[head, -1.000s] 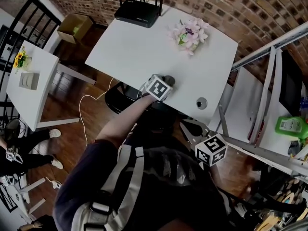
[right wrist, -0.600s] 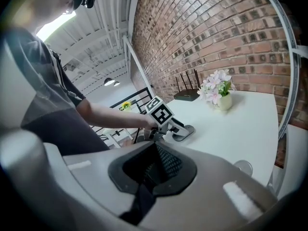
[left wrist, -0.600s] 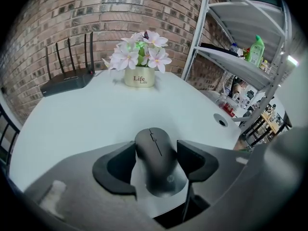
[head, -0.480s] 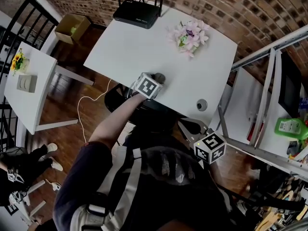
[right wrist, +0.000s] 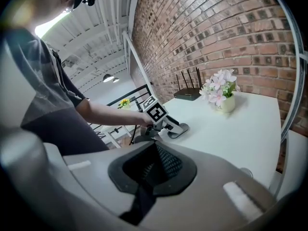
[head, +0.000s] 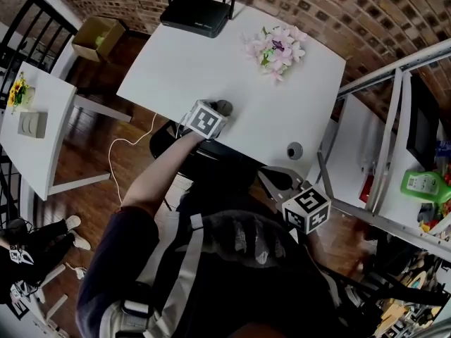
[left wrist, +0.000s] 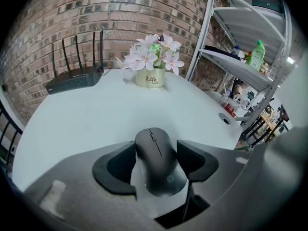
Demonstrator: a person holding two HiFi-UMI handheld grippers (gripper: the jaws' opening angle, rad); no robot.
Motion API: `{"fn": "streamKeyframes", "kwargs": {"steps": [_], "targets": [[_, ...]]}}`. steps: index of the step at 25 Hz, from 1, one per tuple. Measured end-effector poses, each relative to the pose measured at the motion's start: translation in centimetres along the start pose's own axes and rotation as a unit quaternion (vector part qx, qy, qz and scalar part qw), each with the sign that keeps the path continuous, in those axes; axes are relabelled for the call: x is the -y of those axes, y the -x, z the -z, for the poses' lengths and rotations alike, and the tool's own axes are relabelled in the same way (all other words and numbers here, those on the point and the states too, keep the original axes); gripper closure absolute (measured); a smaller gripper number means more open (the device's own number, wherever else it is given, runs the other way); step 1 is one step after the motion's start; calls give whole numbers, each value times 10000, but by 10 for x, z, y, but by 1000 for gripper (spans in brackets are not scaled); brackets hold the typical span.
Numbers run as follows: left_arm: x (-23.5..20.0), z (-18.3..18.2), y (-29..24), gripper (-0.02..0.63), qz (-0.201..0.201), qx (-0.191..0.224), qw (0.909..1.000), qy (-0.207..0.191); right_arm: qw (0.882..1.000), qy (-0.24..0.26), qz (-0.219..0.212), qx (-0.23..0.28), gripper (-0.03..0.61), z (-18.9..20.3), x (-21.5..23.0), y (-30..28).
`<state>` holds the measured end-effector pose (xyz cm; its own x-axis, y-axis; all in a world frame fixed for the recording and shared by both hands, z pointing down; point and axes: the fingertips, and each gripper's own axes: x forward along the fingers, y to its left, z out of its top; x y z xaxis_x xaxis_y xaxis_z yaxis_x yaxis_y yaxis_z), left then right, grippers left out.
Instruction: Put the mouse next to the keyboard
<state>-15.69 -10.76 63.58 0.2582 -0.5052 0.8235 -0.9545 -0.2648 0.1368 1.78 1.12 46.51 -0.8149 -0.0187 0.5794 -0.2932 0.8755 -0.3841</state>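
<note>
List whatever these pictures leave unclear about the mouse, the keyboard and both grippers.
- Keyboard: appears in no view.
- Mouse: the left gripper view hides its underside, so whether it is lifted or resting on the table cannot be told. In the head view the left gripper covers most of it.
- Right gripper: the head view shows only its top, not its jaws.
- Green bottle: label too small, left gripper view.

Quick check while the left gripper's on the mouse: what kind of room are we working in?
Probably a loft-style office or lab workspace: a bare brick wall stands behind a white table that carries a router, and open metal shelving stands alongside the table.
</note>
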Motion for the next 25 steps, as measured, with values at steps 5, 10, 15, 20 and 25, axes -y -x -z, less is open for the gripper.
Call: {"fn": "streamKeyframes", "kwargs": {"steps": [5,10,15,20,25], "targets": [[-8,4,2,337,25,27,10000,61,10000,-2,42,-56,573,-3,1,-5],[-18,9,7,337,12,60,9999,80,9999,37,84,-115,573,-9,-2,-11],[-27,11,12,337,67,127,9999,66,9997,16,158,-172,574,-13,-9,-18],[-39,19,17,338,155,154,9997,77,9996,-13,231,-188,573,-15,-20,-32],[-48,27,22,348,349,144,9992,133,9990,-227,376,-125,574,-16,-34,-43]]}}
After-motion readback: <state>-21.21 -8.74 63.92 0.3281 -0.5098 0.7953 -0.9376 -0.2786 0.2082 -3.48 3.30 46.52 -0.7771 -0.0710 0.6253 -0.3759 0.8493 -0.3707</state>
